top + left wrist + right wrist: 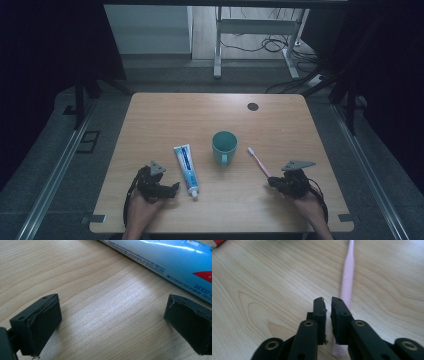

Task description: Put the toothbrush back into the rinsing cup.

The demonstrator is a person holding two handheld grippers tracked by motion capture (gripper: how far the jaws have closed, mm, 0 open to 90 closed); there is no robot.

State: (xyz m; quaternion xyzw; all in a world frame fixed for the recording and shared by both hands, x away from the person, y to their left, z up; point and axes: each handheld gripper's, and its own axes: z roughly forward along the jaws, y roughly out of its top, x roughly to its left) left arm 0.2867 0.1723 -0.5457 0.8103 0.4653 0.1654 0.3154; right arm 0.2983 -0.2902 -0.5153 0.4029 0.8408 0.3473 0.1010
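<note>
Claw status: your right claw (327, 302) is nearly closed, empty, low over the desk (165, 120). The toothbrush (347, 282) lies just beside it at 1 o'clock, long axis running toward 12. Your left claw (112, 315) is wide open, toothpaste tube (172, 262) at 2 o'clock.

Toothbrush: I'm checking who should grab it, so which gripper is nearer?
Right. The right gripper sits at the handle end of the toothbrush, jaws nearly together beside it. The left gripper is across the table, beside the toothpaste.
</note>
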